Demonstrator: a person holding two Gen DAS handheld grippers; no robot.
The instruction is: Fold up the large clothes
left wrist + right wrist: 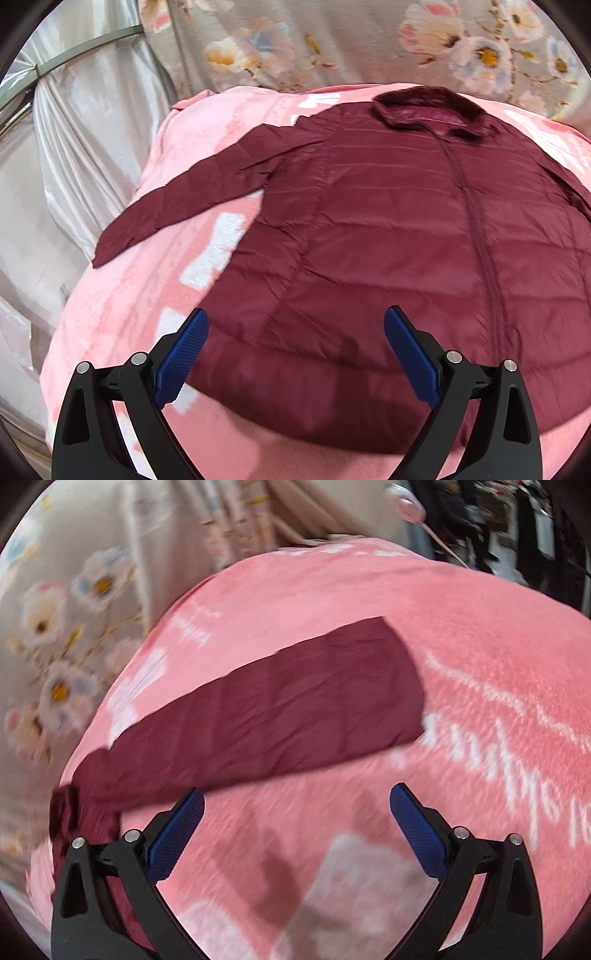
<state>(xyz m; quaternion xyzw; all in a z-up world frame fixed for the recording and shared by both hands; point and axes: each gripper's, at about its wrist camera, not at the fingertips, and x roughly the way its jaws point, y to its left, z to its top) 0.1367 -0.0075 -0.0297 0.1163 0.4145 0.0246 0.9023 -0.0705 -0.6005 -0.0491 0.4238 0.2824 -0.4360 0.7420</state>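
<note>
A dark maroon quilted puffer jacket (388,236) lies spread flat, front up and zipped, on a fluffy pink blanket with white lettering and patches (122,325) that covers the bed. Its collar (428,109) points toward the blanket's far edge, where a grey curtain printed with pale flowers (332,40) hangs, and its hem lies near the blanket's near edge. One sleeve (177,206) stretches out toward the blanket's left edge, beside shiny white satin drapery (74,122).

The left gripper (295,321) hovers over the jacket's lower hem with its blue-padded fingers (181,362) spread wide, clasping nothing.

In the right wrist view, the jacket's other sleeve (280,716) runs straight across the pink blanket toward its right edge, the cuff lying flat on the white lettering. The right gripper (295,797) hangs just short of that sleeve, its fingers (421,834) likewise splayed wide with only bare blanket between them. This view is blurred; the dark clutter beyond the blanket's far right corner cannot be made out.
</note>
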